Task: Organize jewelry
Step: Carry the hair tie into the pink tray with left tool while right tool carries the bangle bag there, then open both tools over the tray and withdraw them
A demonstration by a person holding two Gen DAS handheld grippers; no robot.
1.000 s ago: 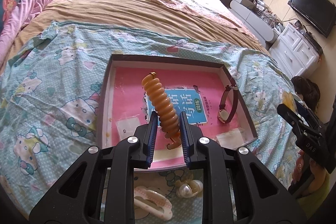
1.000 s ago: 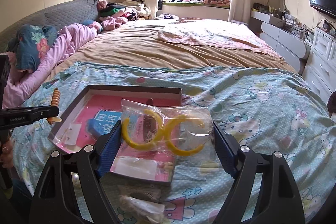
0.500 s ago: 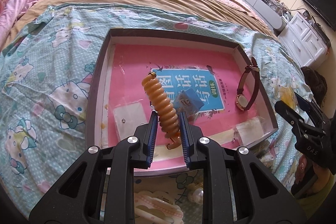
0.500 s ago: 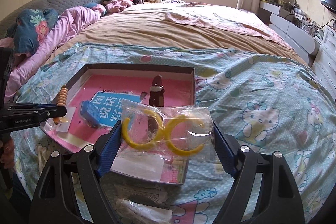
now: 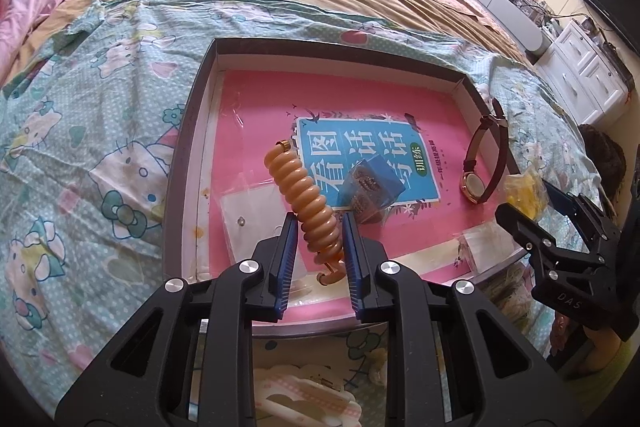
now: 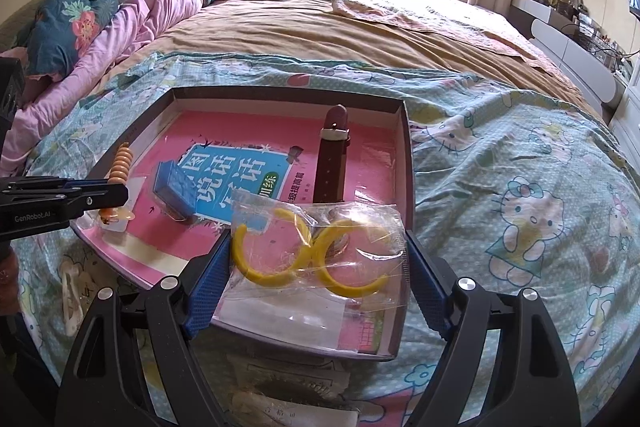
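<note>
Left gripper (image 5: 318, 245) pinches the lower end of an orange spiral hair tie (image 5: 306, 203), which stands tilted over the near left part of the shallow box (image 5: 188, 147) on the bed. Right gripper (image 6: 316, 273) clamps a clear bag of yellow hoop earrings (image 6: 312, 253) by its two sides, over the box's near right corner. Inside the box, on a pink book: a brown-strap watch (image 5: 486, 161) at far right and a small blue packet (image 5: 372, 189) mid-box.

Home bedroom, bed (image 6: 320, 27), pillows (image 6: 64, 27), television (image 5: 608, 3)
</note>
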